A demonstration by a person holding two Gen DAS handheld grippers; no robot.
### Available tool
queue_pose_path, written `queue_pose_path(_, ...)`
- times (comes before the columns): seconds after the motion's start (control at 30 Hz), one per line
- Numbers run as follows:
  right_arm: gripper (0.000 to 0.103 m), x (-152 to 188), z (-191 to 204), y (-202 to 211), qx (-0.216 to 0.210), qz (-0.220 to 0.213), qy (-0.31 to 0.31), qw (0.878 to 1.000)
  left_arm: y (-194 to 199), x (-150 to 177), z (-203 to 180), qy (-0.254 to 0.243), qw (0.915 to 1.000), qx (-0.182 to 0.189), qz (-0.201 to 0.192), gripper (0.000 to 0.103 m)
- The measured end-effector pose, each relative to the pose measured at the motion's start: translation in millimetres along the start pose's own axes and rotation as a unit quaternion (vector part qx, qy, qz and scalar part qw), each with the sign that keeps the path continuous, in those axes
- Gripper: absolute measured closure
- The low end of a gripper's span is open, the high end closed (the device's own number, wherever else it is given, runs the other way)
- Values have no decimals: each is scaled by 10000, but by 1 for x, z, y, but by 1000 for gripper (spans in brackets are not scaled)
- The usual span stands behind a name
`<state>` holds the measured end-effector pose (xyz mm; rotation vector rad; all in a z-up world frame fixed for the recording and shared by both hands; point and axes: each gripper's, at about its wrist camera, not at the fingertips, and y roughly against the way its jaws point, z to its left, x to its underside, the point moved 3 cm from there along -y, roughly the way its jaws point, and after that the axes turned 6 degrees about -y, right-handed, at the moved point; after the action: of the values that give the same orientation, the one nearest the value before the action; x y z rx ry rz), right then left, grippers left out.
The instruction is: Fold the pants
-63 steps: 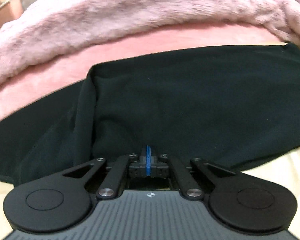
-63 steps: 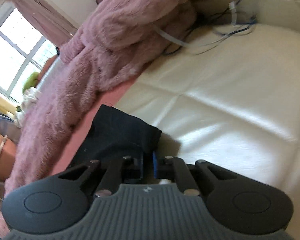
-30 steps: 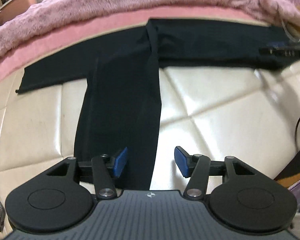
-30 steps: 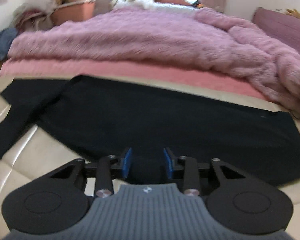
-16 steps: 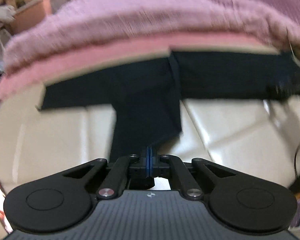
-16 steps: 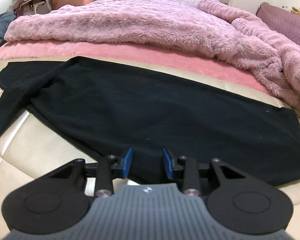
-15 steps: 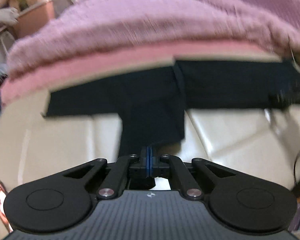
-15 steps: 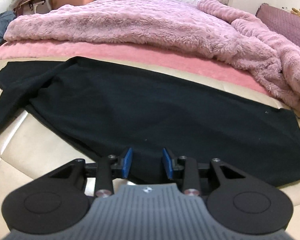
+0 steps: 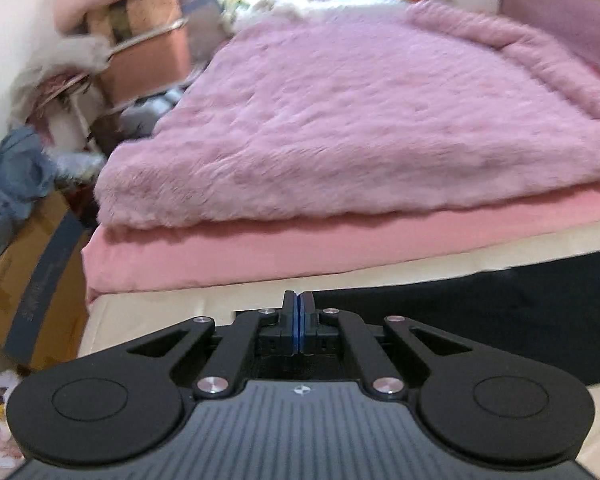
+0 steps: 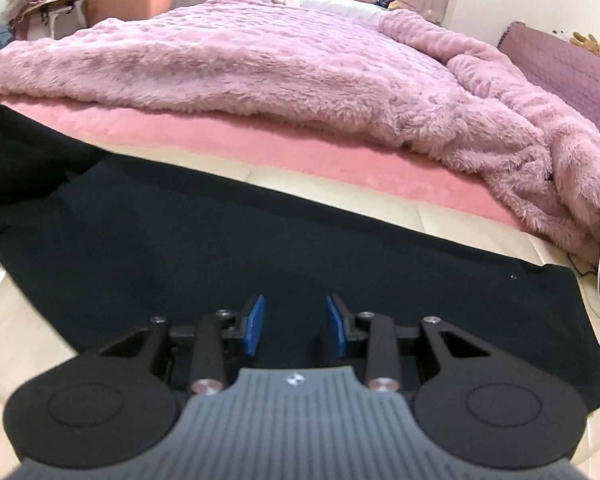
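— What carries everything here?
— A cream padded surface [image 10: 452, 222], seamed, running under and ahead of the jaws.
— And lying on it?
— Black pants [image 10: 228, 256] spread flat right below the jaws; beyond them a pink sheet [image 10: 284, 148], and a fluffy pink blanket [image 10: 260, 60] heaped on that sheet

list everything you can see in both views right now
pants: 1, black, spread flat on the cream pad
pad: 1, cream, under the pants
sheet: 1, pink, beyond the pad
blanket: 1, fluffy pink, over the sheet
tub: 1, pink, far left behind the bed
carton: 1, brown, on the floor left of the bed
left tongs: 1, black with blue pads, jaws together; whether cloth is pinched cannot be told
right tongs: 1, black with blue pads, jaws apart over the pants
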<state>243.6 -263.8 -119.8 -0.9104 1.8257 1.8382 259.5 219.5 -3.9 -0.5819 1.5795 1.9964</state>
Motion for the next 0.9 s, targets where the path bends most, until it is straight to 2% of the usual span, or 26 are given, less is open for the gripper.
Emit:
queue_pose_path(0.1, 73, -5, -4, -11, 69, 9, -22, 10000, -45, -8, 21, 84, 9993, -80, 350, 103)
queue_pose_path(0.37, 74, -1, -13, -30, 197, 132, -134, 9996, -131, 5, 42, 27, 9963, -225, 832, 103)
queue_pose_path(0.43, 74, 0, -14, -31, 183, 152, -172, 9996, -139, 10, 41, 116, 9963, -230, 818, 98)
queue_pose_path(0.53, 74, 3, -13, -31, 187, 210, -185, 9994, -140, 14, 49, 382, 9961, -305, 738, 78)
queue_pose_path(0.67, 74, 4, -8, -22, 151, 184, -108, 9997, -114, 29, 64, 983, 9936, 51, 553, 77)
queue_pose_path(0.77, 74, 6, 0, -10, 51, 139, -37, 9999, -91, 53, 75, 1627, 9842, 501, 487, 77)
queue_pose_path(0.83, 74, 9, 7, -3, -13, 122, 9, 9999, -83, 73, 82, 2178, 9721, 683, 533, 77)
queue_pose_path(0.9, 74, 12, 14, 4, -98, 138, 41, 9998, -81, 95, 87, 2751, 9548, 970, 564, 77)
